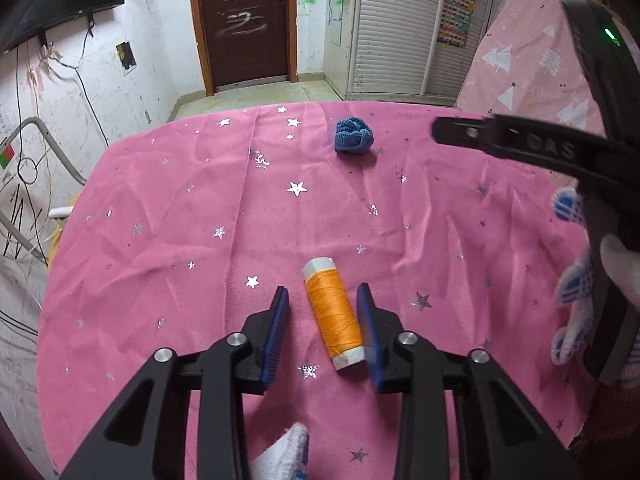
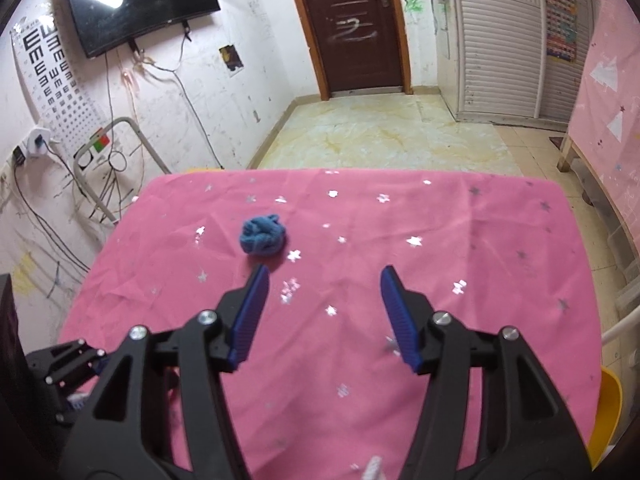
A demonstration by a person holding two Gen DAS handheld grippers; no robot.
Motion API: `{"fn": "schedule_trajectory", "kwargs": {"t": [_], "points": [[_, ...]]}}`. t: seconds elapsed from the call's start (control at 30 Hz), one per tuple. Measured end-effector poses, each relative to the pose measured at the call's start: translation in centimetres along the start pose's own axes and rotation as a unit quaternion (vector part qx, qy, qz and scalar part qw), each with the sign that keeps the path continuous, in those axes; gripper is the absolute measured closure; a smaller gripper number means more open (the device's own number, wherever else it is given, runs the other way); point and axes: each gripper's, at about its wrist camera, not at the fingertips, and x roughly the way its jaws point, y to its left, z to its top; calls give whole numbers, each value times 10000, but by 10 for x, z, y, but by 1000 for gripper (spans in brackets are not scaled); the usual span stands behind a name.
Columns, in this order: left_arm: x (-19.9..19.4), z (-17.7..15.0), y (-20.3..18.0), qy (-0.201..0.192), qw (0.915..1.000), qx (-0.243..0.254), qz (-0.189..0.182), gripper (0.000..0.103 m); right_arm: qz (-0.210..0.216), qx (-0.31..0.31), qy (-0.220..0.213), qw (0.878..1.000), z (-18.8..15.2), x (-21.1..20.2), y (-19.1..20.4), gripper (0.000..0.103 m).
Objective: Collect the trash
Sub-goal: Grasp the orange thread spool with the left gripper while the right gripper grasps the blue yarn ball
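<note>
Orange thread, wound on a white plastic spool (image 1: pixel 334 314): one item, lying on its side on the pink star-print tablecloth (image 1: pixel 160 240), its long axis pointing away from the left gripper (image 1: pixel 324 294). Position: between that gripper's two blue-padded fingers, near the right-hand pad, with a clear gap to the left-hand one; whether the right pad touches the thread cannot be told. Left gripper spread wide, holding nothing.

Handling, by judgement: light and rigid along the core, the wound thread giving slightly under pressure. A round body that may roll sideways if nudged by one pad first. Best taken across the wound middle, where the thread offers grip, not at the smooth white ends.

Blue knitted cloth ball (image 2: pixel 262 236): one item, soft and crumpled, resting farther back on the same cloth, well apart from the spool. Likely very light and compressible; it should take a pinch anywhere through its bulk without harm.

Right gripper (image 2: pixel 324 282): fingers wide apart, empty, held above the cloth with the blue ball just beyond its left fingertip. In the left wrist view it shows as a dark blurred arm at the right edge, with a white glove with blue dots (image 1: pixel 572 292) around it.

Containers: no bin or bag identifiable. A yellow curved object (image 2: pixel 608 412) shows past the table's right edge; its nature and contents cannot be told.
</note>
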Motion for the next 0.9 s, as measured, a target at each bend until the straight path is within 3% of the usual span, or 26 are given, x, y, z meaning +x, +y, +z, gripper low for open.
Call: {"fn": "schedule_trajectory", "kwargs": {"t": [0.13,0.73,0.87,0.9], "points": [[1,-1,3,-84,9999,53,36,94,15,-122,76,9999,7,14,13,47],[-16,2,39,-379,9988,-322,-5,94,-219,-595,514,9967,25,76,57,47],[-18,2,39,-395,9986,-347,-9,94,-376,-704,520,9955,24,79,64,71],[-19,1,40,-402,9986,-354,-13,94,-394,-726,521,9952,24,79,64,72]]}}
